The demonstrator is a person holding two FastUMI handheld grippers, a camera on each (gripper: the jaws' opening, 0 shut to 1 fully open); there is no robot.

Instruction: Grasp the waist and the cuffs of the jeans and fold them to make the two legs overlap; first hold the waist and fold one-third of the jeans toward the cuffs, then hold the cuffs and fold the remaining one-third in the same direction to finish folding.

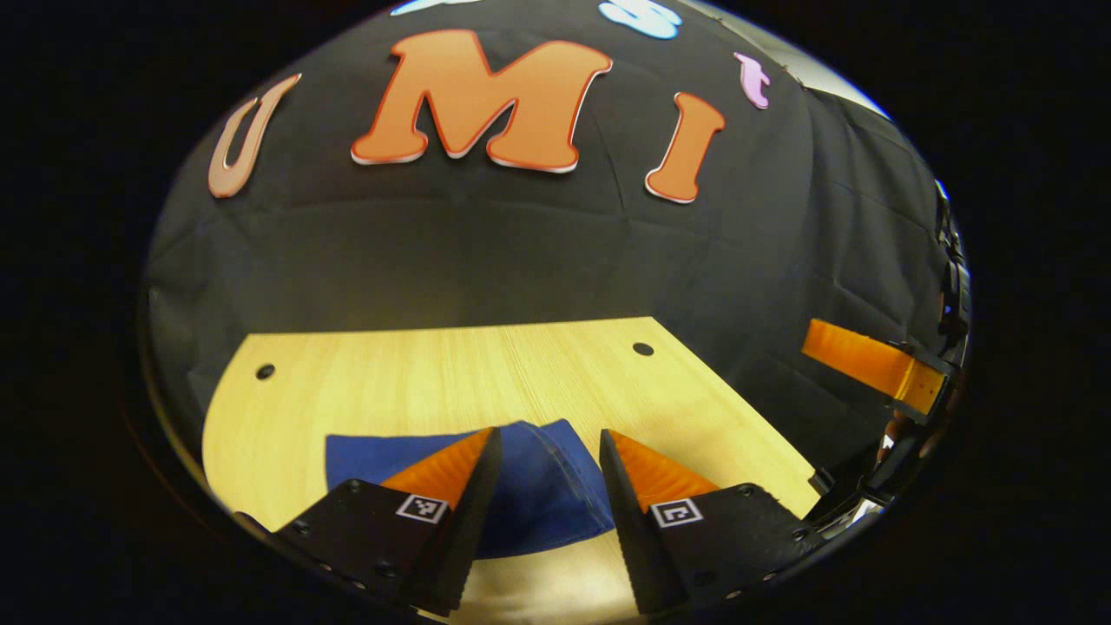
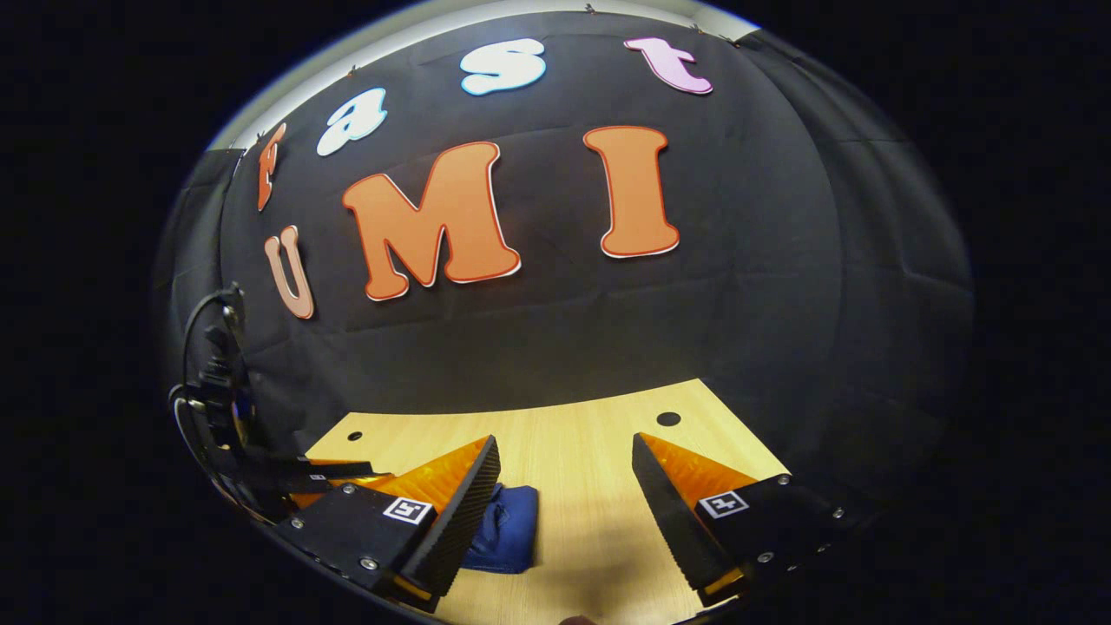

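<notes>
In the left gripper view, the left gripper (image 1: pixel 548 438) hangs above the wooden table (image 1: pixel 417 373) with its two fingers spread wide apart and nothing between them. Neither finger touches anything. Through the gap shows the jeans (image 1: pixel 538 486), a blue folded bundle lying flat on the table just below and ahead of the fingertips, its rounded edge toward the camera. Each finger carries a small square black-and-white marker on its upper face; it is a coded pattern, not readable writing. Two small dark holes sit near the table's far corners. At the right edge of this view the right gripper (image 1: pixel 877 365) shows farther off, above the table's side; whether it is open cannot be told from here.

In the right gripper view, the right gripper (image 2: pixel 566 443) likewise has its fingers spread wide, holding nothing, raised over the table (image 2: pixel 573 434). The jeans (image 2: pixel 508 529) lie just beside the left-hand finger, partly hidden behind it. The same kind of square markers sit on both fingers. At the left edge the left gripper (image 2: pixel 330 473) appears, with black cabling above it
</notes>
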